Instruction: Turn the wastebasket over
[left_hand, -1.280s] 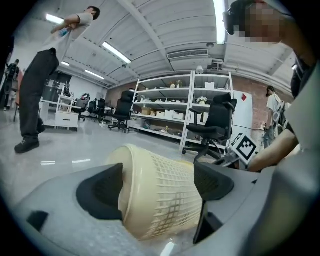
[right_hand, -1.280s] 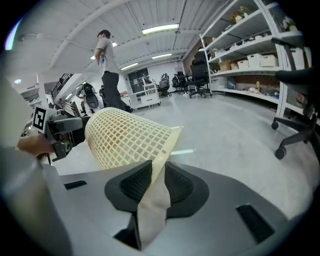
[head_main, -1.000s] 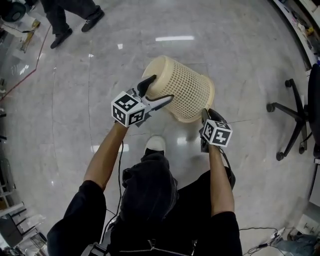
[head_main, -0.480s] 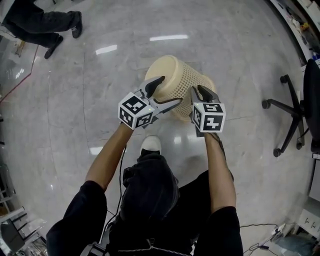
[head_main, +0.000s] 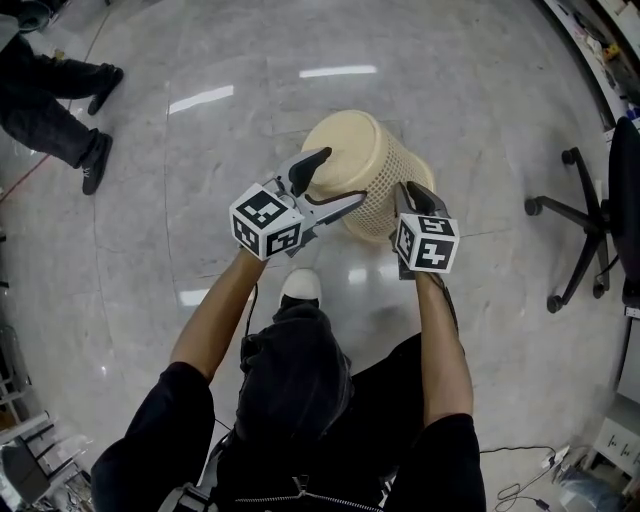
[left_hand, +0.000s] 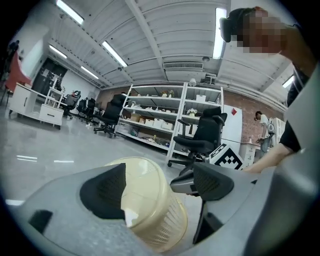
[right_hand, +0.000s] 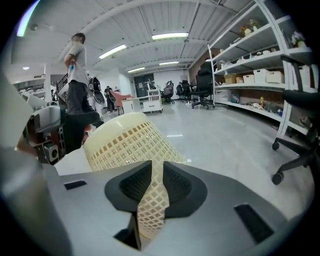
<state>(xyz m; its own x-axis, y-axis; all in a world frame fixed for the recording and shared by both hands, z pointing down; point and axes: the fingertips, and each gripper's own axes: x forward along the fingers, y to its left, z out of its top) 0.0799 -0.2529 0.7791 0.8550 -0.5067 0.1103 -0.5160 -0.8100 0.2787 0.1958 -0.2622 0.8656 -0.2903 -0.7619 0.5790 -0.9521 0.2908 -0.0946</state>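
The cream lattice wastebasket (head_main: 368, 165) hangs off the floor, tilted, with its solid base turned up and to the left. My right gripper (head_main: 412, 203) is shut on the basket's mesh wall near the rim. In the right gripper view a strip of the wastebasket (right_hand: 131, 141) is pinched between both pads of the right gripper (right_hand: 154, 172). My left gripper (head_main: 328, 188) stands open around the base end. In the left gripper view the wastebasket (left_hand: 147, 200) lies between the jaws of the left gripper (left_hand: 160, 185): the left pad sits at the base edge, the right pad is apart from it.
A black office chair (head_main: 592, 225) stands on the shiny floor at the right. A bystander's legs (head_main: 50, 110) are at the top left. My own shoe (head_main: 300, 286) is just below the basket. Shelving (right_hand: 260, 70) and another chair (left_hand: 205, 135) stand farther off.
The basket has swung upward, its base now facing more up. The right gripper rose with the rim wall; the left gripper shifted slightly along the base. The bystander moved to the left.
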